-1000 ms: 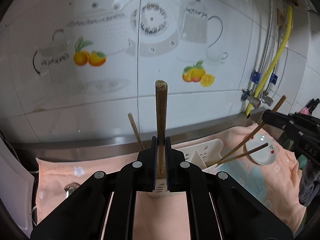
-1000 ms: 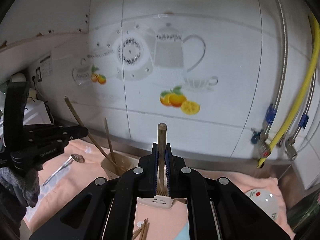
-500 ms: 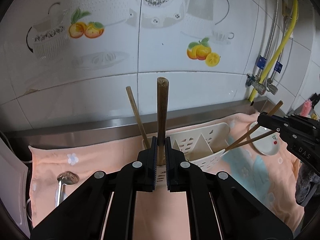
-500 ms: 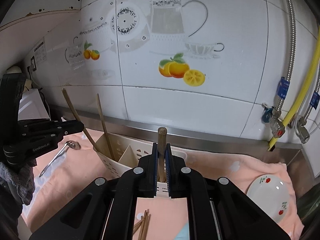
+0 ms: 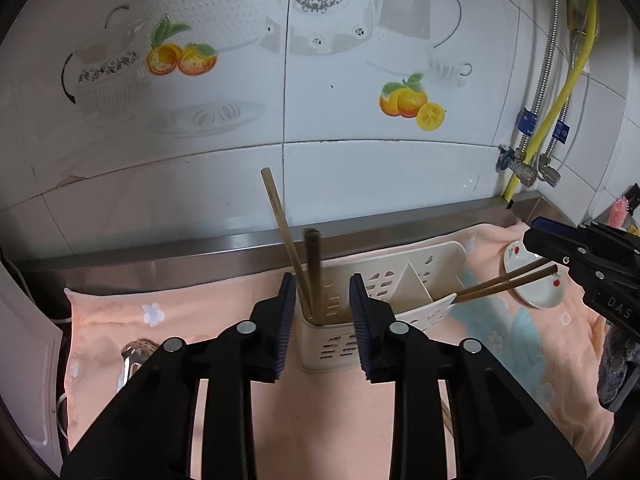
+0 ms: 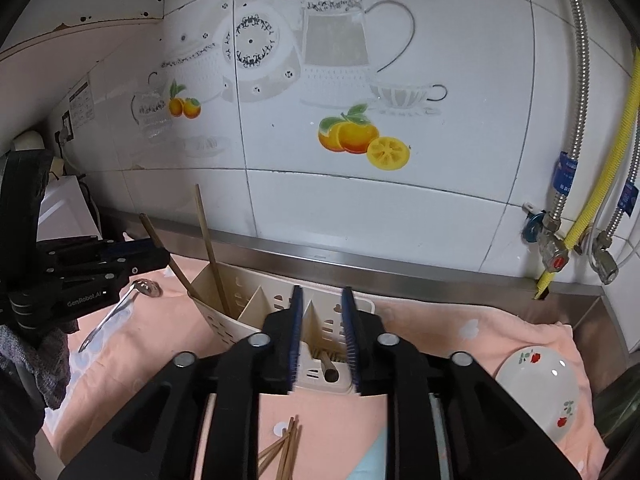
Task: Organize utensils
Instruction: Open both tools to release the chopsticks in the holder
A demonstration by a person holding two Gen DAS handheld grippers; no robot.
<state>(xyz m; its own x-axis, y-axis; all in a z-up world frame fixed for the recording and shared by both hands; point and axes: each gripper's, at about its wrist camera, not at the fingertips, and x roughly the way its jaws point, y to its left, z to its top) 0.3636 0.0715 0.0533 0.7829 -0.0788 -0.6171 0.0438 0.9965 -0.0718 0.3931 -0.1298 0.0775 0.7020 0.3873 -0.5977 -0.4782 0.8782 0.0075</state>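
The cream utensil caddy [image 5: 400, 300] lies on the peach towel [image 5: 200, 300] and serves as the landmark. The left gripper [image 5: 322, 312] hovers over the caddy's left end compartment with its jaws spread and grasping nothing; two brown chopsticks [image 5: 312, 280] stand in that compartment, leaning toward the tiled wall, as their length makes them tip against its rim. The right gripper [image 6: 322, 332] is likewise released, its jaws apart above the caddy's right end compartment, where a chopstick [image 6: 329, 368] rests low inside. More loose chopsticks [image 6: 286, 450] lie on the towel in front of the caddy, probably next to be sorted. A spoon [image 6: 120, 308] lies left of the caddy, and a small plate [image 6: 540, 388] sits to its right.
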